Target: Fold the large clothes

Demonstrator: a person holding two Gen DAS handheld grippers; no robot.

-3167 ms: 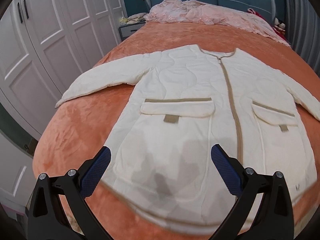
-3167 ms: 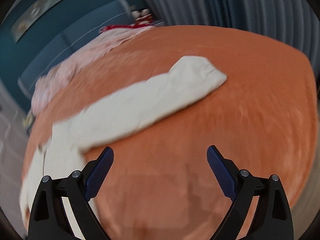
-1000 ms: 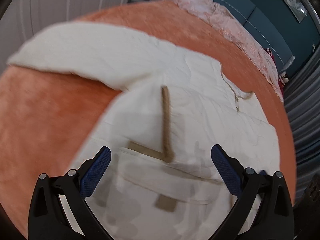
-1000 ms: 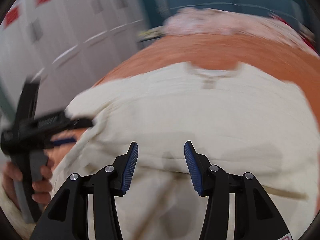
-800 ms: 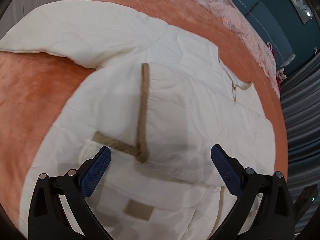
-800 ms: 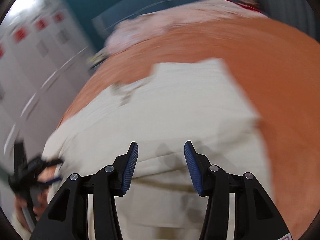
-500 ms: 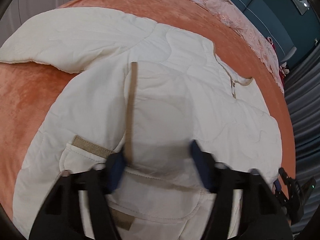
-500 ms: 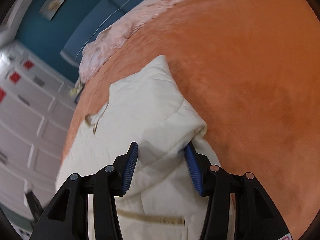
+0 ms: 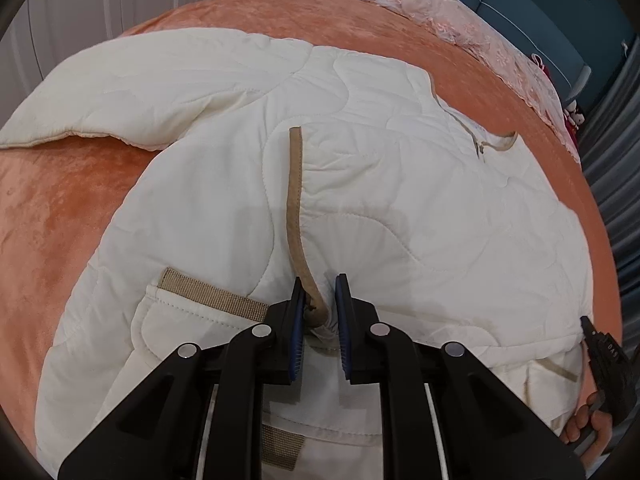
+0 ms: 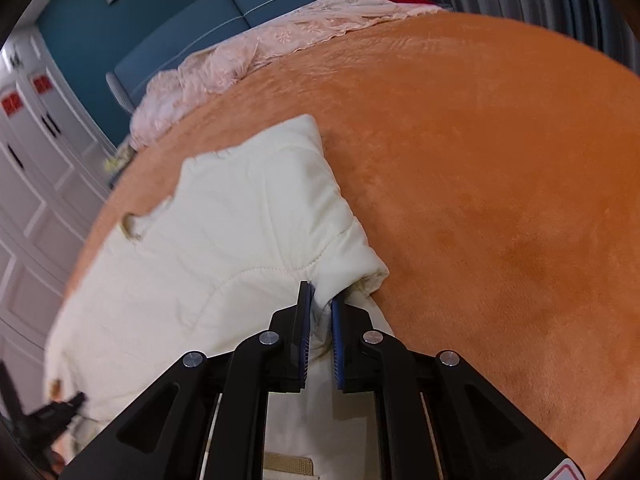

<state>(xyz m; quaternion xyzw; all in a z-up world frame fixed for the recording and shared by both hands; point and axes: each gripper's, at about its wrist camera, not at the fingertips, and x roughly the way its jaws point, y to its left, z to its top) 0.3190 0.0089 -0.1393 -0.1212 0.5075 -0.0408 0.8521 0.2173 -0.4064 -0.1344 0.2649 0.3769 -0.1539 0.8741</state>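
- Left claw [image 9: 320,312]: jaws closing, pads pinching the tan-trimmed hem [image 9: 296,208] of the cream quilted jacket [image 9: 400,216] where it is folded back over the body.
- Left of that claw: pocket flap [image 9: 212,300] with tan band.
- Beyond it: sleeve [image 9: 140,92] stretched left on the orange bed [image 9: 52,208].
- Right claw [image 10: 319,304]: jaws closing, pinching a bunched fold of the jacket's right edge, jacket spreading ahead-left.
- Right of and ahead of that claw: bare bed cover; pink lace bedding [image 10: 256,52] far back.
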